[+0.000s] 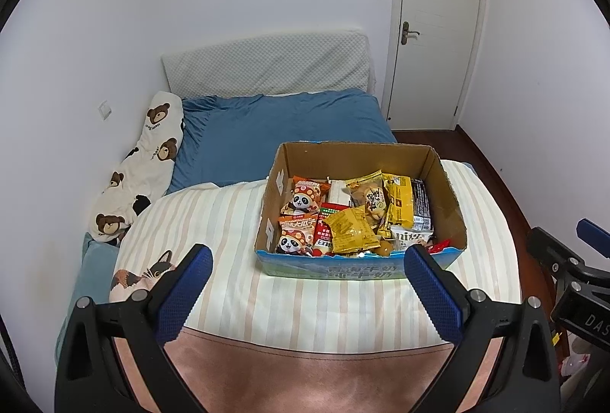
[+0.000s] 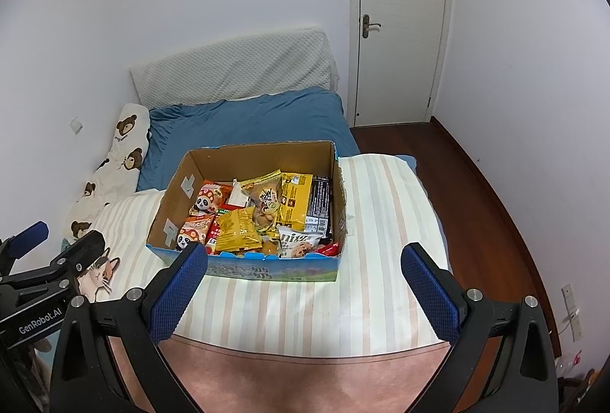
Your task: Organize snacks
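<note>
An open cardboard box (image 1: 450, 180) with a blue printed front sits on the striped blanket, also in the right wrist view (image 2: 179, 184). It holds several snack packets: orange panda packets (image 1: 303, 197) (image 2: 206, 201), a yellow packet (image 1: 350, 228) (image 2: 236, 232) and a yellow-black pack (image 1: 406, 207) (image 2: 305, 201). My left gripper (image 1: 308, 256) is open and empty, in front of the box. My right gripper (image 2: 305, 255) is open and empty, also just in front of the box.
The box stands on a striped blanket (image 1: 213, 222) (image 2: 381, 222) over a bed with a blue sheet (image 1: 267, 123). A bear-print pillow (image 1: 141, 161) lies at the left by the wall. A closed white door (image 2: 400, 20) and wooden floor (image 2: 476, 192) are at the right.
</note>
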A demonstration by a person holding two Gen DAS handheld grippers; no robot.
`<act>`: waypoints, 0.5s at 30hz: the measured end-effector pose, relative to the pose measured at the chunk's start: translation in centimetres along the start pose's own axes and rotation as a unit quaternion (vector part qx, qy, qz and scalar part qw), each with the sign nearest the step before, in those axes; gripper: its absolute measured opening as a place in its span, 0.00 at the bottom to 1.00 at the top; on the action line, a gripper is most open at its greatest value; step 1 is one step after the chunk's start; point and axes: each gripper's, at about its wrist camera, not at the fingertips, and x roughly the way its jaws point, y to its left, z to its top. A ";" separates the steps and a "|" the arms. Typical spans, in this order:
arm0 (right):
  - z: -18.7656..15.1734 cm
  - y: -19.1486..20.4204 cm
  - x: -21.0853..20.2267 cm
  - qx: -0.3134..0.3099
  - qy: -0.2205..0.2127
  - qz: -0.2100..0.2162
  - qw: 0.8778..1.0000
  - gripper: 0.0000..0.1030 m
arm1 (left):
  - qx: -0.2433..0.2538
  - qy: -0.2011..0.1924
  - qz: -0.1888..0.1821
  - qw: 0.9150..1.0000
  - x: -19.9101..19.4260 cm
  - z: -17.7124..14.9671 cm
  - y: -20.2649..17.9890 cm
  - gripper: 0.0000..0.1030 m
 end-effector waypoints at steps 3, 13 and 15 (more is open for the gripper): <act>0.1 0.0 0.1 -0.001 0.000 0.000 1.000 1.00 | 0.000 0.001 -0.002 1.000 0.1 -0.1 0.0 1.00; 0.0 -0.1 0.1 -0.003 0.000 0.003 1.000 1.00 | 0.003 -0.001 -0.002 1.000 0.0 -0.3 -0.1 1.00; 0.0 -0.1 0.1 -0.003 -0.001 0.004 1.000 1.00 | 0.004 -0.002 -0.002 1.000 -0.1 -0.3 -0.1 1.00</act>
